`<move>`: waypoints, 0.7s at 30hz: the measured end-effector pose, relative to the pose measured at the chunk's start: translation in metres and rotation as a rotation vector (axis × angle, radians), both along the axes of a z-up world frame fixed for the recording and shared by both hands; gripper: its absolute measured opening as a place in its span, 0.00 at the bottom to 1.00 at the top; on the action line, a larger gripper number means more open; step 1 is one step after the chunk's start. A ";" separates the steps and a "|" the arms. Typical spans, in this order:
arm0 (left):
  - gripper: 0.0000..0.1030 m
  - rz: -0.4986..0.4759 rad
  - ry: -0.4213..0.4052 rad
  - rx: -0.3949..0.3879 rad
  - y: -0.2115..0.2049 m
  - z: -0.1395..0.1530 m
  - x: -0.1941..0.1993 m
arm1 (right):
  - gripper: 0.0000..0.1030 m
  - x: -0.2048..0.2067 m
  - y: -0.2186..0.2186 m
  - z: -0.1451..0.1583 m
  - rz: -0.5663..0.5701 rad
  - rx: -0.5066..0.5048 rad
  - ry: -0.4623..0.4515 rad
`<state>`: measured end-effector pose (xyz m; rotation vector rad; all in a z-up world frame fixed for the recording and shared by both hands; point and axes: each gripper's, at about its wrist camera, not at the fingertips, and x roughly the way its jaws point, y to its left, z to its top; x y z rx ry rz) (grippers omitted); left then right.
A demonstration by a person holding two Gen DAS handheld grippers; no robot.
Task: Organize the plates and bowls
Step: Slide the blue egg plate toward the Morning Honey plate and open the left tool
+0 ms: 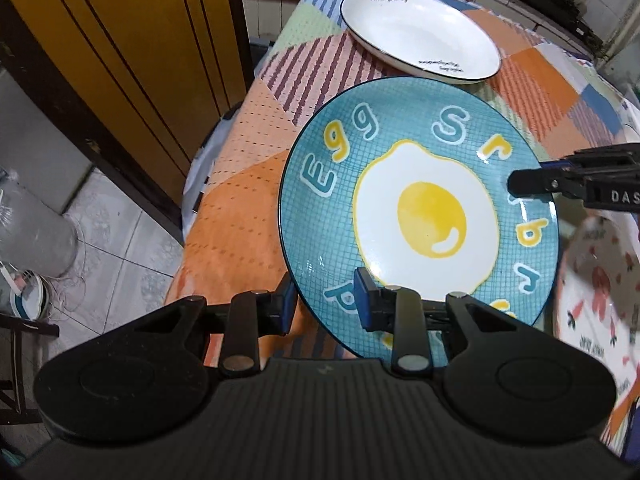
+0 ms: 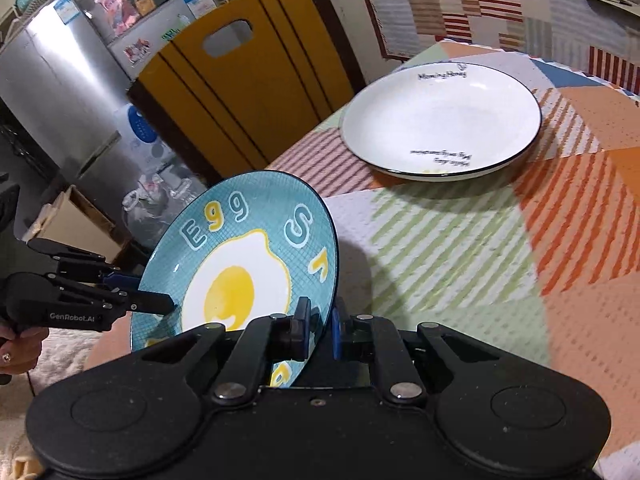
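Note:
A blue plate with a fried-egg picture and letters is held tilted above the patterned tablecloth. My left gripper is shut on its near rim. My right gripper is shut on its rim on another side and shows in the left wrist view. The blue plate and the left gripper also show in the right wrist view. A white deep plate with a dark rim and black writing lies on the table beyond; it also shows in the right wrist view.
A white dish with red carrot prints sits at the right edge. A yellow chair back stands at the table's left side. A silver fridge, a cardboard box and bags are on the floor side.

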<state>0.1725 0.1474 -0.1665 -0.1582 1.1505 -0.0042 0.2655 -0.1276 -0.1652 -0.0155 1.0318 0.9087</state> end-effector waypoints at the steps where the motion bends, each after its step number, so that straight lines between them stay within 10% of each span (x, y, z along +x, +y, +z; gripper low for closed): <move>1: 0.27 -0.003 0.001 0.000 0.000 -0.002 0.005 | 0.14 0.003 -0.001 -0.003 0.000 -0.008 0.002; 21: 0.28 -0.010 0.010 0.010 -0.022 -0.010 0.035 | 0.24 0.006 0.002 -0.013 -0.075 -0.165 -0.088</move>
